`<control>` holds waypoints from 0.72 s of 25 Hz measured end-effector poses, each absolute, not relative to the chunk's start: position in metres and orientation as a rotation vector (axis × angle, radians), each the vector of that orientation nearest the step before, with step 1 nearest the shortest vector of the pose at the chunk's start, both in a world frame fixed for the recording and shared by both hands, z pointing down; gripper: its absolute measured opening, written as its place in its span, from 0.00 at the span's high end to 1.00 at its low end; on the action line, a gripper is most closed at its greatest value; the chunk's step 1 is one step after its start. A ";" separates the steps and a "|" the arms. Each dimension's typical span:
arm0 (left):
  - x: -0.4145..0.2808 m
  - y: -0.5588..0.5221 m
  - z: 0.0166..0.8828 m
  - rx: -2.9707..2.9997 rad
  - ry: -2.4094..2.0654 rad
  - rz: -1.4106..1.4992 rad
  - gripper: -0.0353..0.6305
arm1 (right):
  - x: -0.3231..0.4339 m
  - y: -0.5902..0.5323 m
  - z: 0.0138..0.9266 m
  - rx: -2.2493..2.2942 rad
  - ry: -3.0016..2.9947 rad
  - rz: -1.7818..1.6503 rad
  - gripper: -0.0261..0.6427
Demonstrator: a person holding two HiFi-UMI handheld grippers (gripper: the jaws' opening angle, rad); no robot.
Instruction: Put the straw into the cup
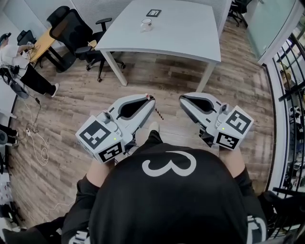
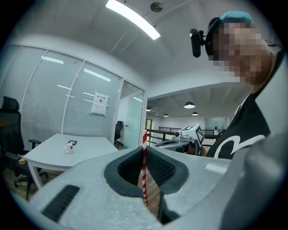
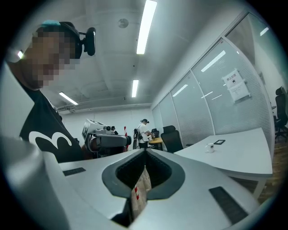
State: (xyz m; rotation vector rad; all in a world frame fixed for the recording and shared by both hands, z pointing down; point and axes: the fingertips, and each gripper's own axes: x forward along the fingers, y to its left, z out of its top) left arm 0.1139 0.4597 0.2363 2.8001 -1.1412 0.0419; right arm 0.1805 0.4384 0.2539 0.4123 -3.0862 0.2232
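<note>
My left gripper point(image 1: 151, 99) is shut on a red-and-white striped straw point(image 1: 157, 112), which stands upright between its jaws in the left gripper view point(image 2: 144, 173). Level beside it, my right gripper point(image 1: 183, 99) is shut on a piece of paper straw wrapper point(image 3: 138, 191) with a bit of red stripe showing. The small clear cup point(image 1: 146, 24) stands far ahead on the grey table point(image 1: 190, 33), well away from both grippers. It also shows as a small cup point(image 2: 68, 148) in the left gripper view and as a tiny cup point(image 3: 209, 147) in the right gripper view.
A black-and-white marker card point(image 1: 153, 13) lies behind the cup. Black office chairs point(image 1: 76, 35) stand left of the table, and a person point(image 1: 19, 62) sits at a desk far left. Cables point(image 1: 40, 143) lie on the wooden floor. A railing point(image 1: 290, 109) runs along the right.
</note>
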 end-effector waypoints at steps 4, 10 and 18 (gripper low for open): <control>0.096 0.437 0.241 2.785 -1.147 0.018 0.90 | 0.165 0.417 0.262 0.411 -3.067 0.243 0.94; 0.070 0.383 0.238 2.784 -1.137 0.029 0.90 | 0.142 0.361 0.256 0.427 -3.057 0.260 0.94; 0.012 0.275 0.272 2.691 -1.107 0.073 0.90 | 0.098 0.253 0.295 0.492 -2.996 0.448 0.94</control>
